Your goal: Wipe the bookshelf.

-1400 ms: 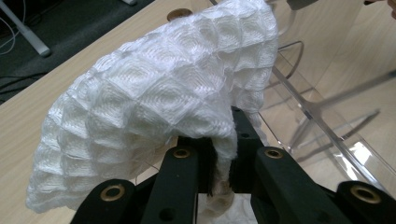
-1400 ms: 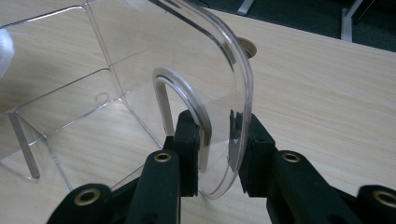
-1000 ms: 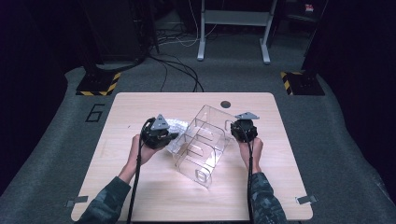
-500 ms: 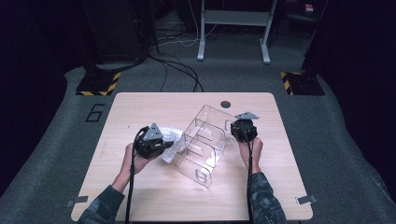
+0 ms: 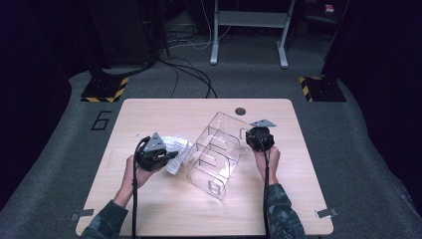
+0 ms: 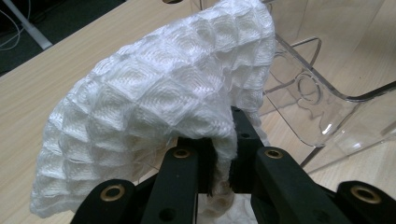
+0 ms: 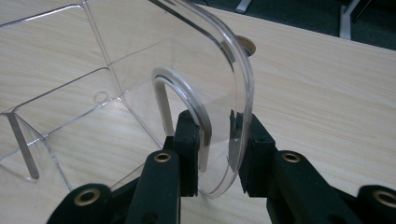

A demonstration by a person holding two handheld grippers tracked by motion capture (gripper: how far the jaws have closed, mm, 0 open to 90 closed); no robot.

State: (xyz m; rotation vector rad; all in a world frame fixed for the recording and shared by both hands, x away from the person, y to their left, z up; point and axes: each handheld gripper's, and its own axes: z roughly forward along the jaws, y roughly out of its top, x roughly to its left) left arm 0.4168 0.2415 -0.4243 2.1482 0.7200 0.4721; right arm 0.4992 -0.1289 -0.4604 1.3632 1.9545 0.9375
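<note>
On pale wood table (image 5: 164,214) (grey carpet (image 5: 378,164) around), cables (image 5: 186,74) behind

From above I saw my left gripper (image 5: 171,156) at the left of the wooden table (image 5: 149,209), with a white waffle-textured cloth (image 5: 177,151) bunched at its jaws, just beside the clear plastic organiser (image 5: 215,154). The organiser lay at a slant across the middle of the table, its compartments open. My right gripper (image 5: 250,137) sat against the organiser's far right end. A small dark round hole (image 5: 241,111) marked the tabletop near the far edge. Cables (image 5: 191,74) trailed over the grey floor beyond.
</note>
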